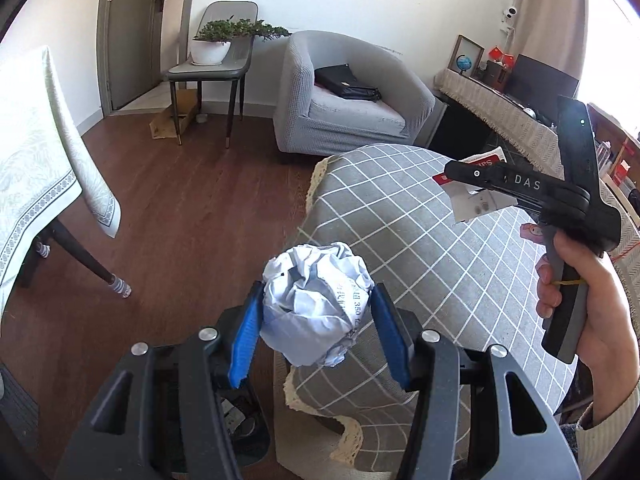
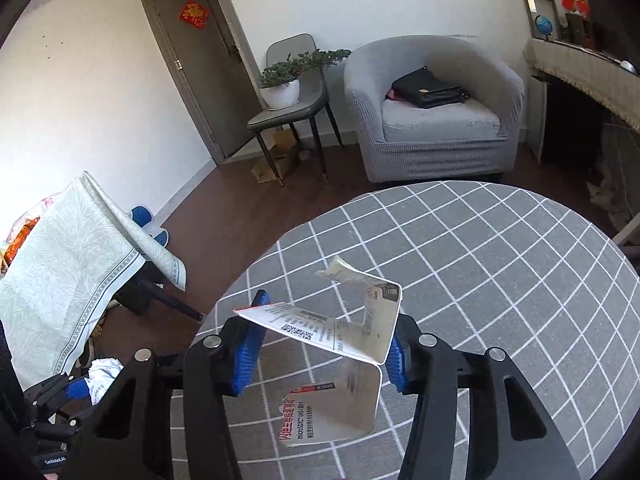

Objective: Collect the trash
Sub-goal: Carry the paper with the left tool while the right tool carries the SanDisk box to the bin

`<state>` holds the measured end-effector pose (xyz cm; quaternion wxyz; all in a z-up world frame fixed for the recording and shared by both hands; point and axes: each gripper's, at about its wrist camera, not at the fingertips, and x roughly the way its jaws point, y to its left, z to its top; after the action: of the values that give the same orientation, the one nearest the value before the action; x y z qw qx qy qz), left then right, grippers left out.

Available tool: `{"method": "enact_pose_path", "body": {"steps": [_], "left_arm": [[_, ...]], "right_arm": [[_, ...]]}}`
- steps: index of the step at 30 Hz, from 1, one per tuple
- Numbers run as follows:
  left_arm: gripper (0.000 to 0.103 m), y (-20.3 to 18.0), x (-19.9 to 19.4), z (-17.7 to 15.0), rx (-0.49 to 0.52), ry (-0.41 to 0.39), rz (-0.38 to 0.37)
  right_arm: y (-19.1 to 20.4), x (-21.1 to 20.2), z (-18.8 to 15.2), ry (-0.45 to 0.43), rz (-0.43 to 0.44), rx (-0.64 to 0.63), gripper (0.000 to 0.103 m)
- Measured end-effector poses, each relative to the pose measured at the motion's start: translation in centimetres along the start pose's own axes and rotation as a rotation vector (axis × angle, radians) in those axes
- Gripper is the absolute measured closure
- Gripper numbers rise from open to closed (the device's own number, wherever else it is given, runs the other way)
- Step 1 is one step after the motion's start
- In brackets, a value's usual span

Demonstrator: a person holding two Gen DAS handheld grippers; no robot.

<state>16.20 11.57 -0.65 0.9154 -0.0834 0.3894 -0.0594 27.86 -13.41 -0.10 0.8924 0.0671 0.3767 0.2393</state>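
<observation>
My left gripper [image 1: 318,316] is shut on a crumpled ball of pale blue paper [image 1: 316,304], held in the air beside the left edge of the round table [image 1: 420,240]. The ball also shows in the right wrist view [image 2: 102,378]. My right gripper [image 2: 326,344] is shut on a bent white microSD card package [image 2: 340,344] with red print, held above the grey checked tablecloth [image 2: 480,260]. In the left wrist view the right gripper [image 1: 472,178] holds that package [image 1: 476,196] above the table's far side.
A grey armchair [image 1: 348,100] with a black bag [image 1: 346,82] stands behind the table. A chair with a potted plant [image 1: 216,42] stands by the door. A second table with a pale green cloth [image 1: 36,148] is at the left. Brown wood floor [image 1: 192,208] lies between.
</observation>
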Motion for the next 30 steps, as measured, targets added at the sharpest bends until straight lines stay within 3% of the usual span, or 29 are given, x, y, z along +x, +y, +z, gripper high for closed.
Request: {"method": "enact_pose_path", "body": {"steps": [8, 16, 22, 30], "left_arm": [[0.046, 2.8, -1.7, -1.4, -0.023, 0.011, 0.048], [0.046, 7.3, -1.3, -3.7, -0.09, 0.077, 0.094], [0.046, 10.4, -1.6, -5.2, -0.117, 0.097, 0.108], [0.046, 15.4, 1.9, -9.5, -0.167, 0.231, 0.144]], "right_arm": [[6.3, 0.7, -1.0, 0.032, 0.122, -0.071, 0.051], [12.2, 1.6, -3.4, 0.106, 0.255, -0.112, 0.051], [15.2, 2.7, -4.0, 0.139, 0.285, -0.148, 0.051], [18.5, 5.8, -6.4, 0.215, 0.271, -0.203, 0.051]]}}
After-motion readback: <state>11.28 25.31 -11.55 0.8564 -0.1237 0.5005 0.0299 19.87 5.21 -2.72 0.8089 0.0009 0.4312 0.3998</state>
